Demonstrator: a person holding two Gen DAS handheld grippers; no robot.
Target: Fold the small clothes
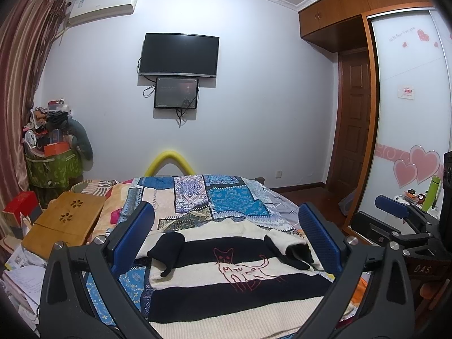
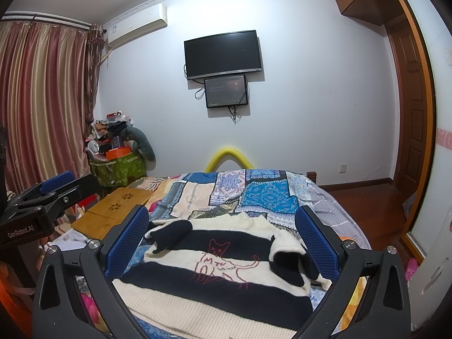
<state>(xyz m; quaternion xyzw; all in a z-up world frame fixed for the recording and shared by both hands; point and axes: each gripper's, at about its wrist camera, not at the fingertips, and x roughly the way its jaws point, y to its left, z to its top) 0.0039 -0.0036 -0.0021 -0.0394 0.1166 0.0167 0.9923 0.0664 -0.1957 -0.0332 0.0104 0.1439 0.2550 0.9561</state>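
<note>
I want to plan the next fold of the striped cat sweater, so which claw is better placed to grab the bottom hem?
Neither clearly. The left claw and right claw both hang open above the black-and-cream striped knit sweater, hem nearest both. Probably use both, each taking its own side.

One striped sweater (image 1: 226, 279) lies on the one bed (image 1: 226, 195), with two black-cuffed sleeves folded over its front and one red cat outline (image 1: 240, 268) drawn on it. Two screens hang on the wall: one large television (image 1: 179, 55) and one smaller monitor (image 1: 176, 93) below it. One air conditioner (image 1: 103, 5) sits high up. Two grippers show, the left gripper (image 1: 226, 237) and the right gripper (image 2: 223, 240).
</note>
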